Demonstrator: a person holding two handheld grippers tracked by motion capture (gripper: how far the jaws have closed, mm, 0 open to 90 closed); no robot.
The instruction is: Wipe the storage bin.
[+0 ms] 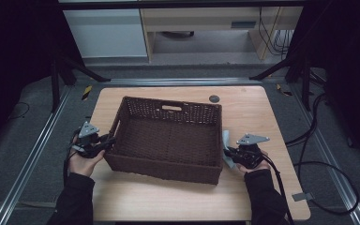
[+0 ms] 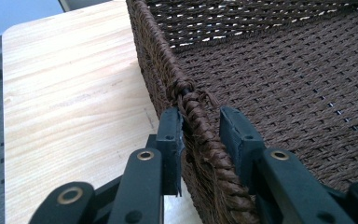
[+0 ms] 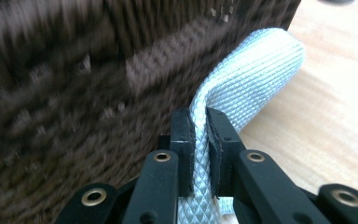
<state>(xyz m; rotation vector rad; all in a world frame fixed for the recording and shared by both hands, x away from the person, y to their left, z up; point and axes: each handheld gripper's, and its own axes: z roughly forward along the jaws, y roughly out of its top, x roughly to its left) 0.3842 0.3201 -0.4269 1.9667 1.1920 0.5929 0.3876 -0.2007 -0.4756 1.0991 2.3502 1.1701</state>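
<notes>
A dark brown woven basket (image 1: pixel 168 138) sits in the middle of the wooden table (image 1: pixel 258 117), its handle cutout on the far wall. The left gripper (image 2: pixel 199 128) straddles the basket's left rim: one jaw outside the wall, one inside, the braided edge between them; the outer pad touches the weave while the inner one stands just off it. The right gripper (image 3: pixel 200 135) is clamped on a pale woven strap (image 3: pixel 256 74) just beside the basket's right wall

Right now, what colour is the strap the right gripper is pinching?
The strap is pale, whitish-blue, with a woven diamond pattern. It shows best in the right gripper view.
</notes>
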